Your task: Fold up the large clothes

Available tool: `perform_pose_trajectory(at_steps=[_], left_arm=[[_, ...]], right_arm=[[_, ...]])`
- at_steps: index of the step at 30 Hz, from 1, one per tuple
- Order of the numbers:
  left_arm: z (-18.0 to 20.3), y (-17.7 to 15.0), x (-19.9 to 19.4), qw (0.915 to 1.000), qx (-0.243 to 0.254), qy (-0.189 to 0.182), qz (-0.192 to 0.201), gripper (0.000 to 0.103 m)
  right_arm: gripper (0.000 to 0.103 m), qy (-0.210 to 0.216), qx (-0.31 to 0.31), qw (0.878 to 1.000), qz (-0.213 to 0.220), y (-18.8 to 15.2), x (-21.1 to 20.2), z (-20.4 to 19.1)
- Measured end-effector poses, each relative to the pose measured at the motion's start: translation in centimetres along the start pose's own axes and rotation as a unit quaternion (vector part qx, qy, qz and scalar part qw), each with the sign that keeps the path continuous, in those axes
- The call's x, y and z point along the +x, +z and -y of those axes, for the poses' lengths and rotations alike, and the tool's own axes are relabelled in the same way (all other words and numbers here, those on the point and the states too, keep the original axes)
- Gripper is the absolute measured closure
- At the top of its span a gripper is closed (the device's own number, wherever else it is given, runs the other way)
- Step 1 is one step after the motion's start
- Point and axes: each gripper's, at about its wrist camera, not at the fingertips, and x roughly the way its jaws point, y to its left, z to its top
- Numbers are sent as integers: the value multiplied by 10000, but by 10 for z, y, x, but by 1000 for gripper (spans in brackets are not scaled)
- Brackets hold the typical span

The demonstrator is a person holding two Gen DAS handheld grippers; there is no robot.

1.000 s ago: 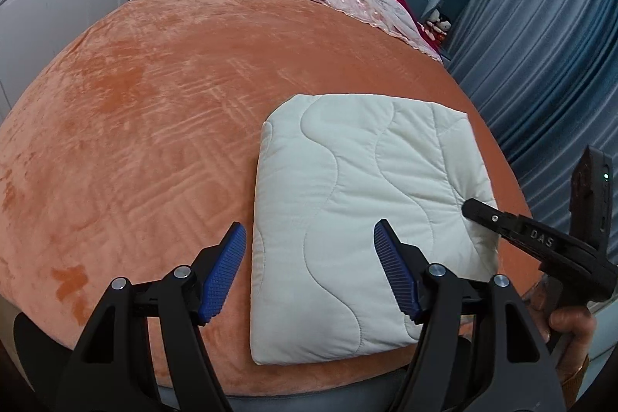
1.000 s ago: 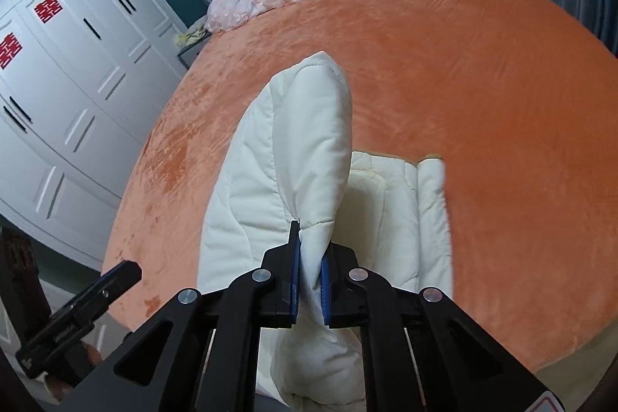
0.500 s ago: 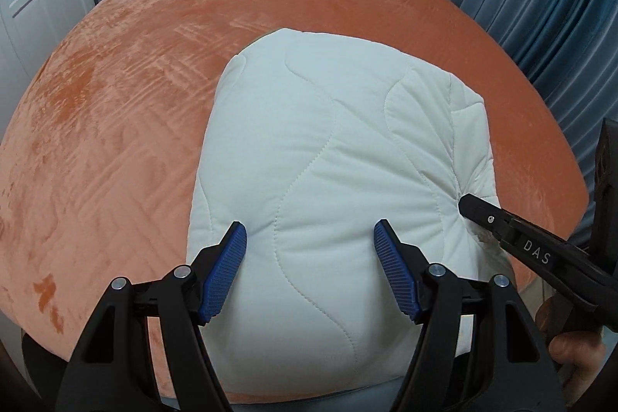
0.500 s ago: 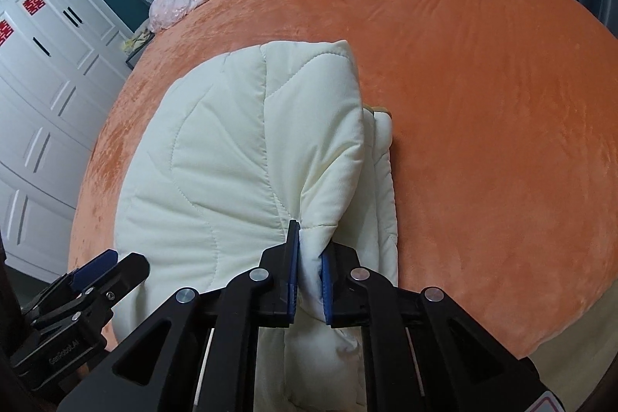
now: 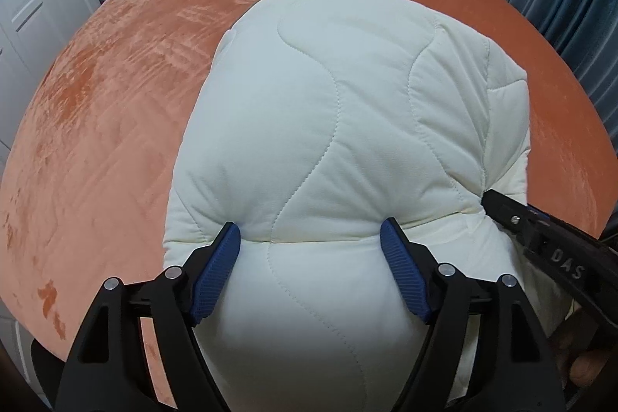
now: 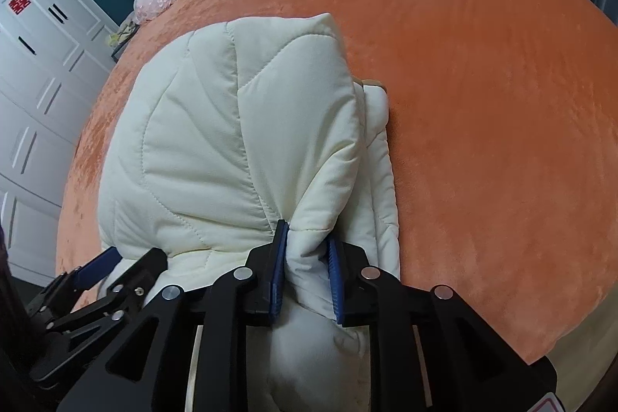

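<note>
right gripper [image 6: 307, 257] jaws opening around cream quilted garment [image 6: 216, 141]; left gripper [image 5: 309, 271] widening astride it

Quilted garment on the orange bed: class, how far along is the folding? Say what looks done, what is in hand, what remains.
Done: the quilted garment lies doubled over in a thick stack on the bed. In hand: the right gripper has the top layer's edge between its opening jaws; the left gripper straddles the fold, jaws wide and opening. Left: letting go and flattening the puffy, uneven bundle.

My left hand-held gripper [image 5: 311, 271] and right hand-held gripper [image 6: 307, 267] are black frames with silver rivets, ribbed blue pads [image 5: 216, 277]; white "DAS" lettering marks the right one.
</note>
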Motion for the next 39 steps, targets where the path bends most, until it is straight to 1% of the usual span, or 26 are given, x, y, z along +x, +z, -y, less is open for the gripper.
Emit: perform_pose_trajectory(at_steps=[3, 5, 6, 7, 9, 10, 12, 13, 16, 20, 24, 30, 36, 39], left_arm=[[-6, 2, -4, 9999, -75, -103, -59, 29], [-12, 3, -15, 9996, -151, -224, -107, 29], [-16, 2, -23, 9994, -197, -260, -100, 31], [-20, 0, -31, 9992, -244, -302, -77, 32], [-29, -7, -46, 9986, -355, -393, -33, 32], [-33, -11, -52, 9982, -408, -441, -12, 32], [-39, -18, -52, 9978, -476, -446, -129, 32], [-42, -22, -48, 9973, -504, -491, -225, 32], [-47, -33, -37, 9962, -587, -506, -397, 30], [-46, -38, -31, 9969, -524, -415, -410, 27], [-39, -40, -23, 9980, -422, -226, -411, 22], [-35, -42, -11, 9986, -353, -128, -370, 17], [-35, -44, -4, 9990, -335, -73, -297, 13], [-39, -44, -2, 9985, -434, -172, -283, 10]], right_arm=[[80, 159, 0, 9995, 267, -5, -37, -5], [80, 239, -115, 9989, 395, -16, -65, -7], [79, 294, -144, 9987, 386, -22, -74, -8], [80, 375, -207, 9985, 336, -29, -83, -8], [84, 353, -417, 9983, 200, -44, -90, -13], [87, 281, -544, 9980, 128, -50, -89, -15], [89, -10, -769, 9970, 22, -60, -78, -18], [90, -114, -784, 9968, -68, -61, -71, -18], [90, -153, -683, 9972, -247, -69, -55, -10], [90, -282, -702, 9965, -364, -73, -37, -6], [91, -450, -768, 9953, -384, -73, -22, -6], [91, -528, -872, 9943, -322, -75, -6, -12], [92, -494, -940, 9941, -228, -75, 0, -13], [91, -428, -920, 9946, -225, -80, -2, -8]])
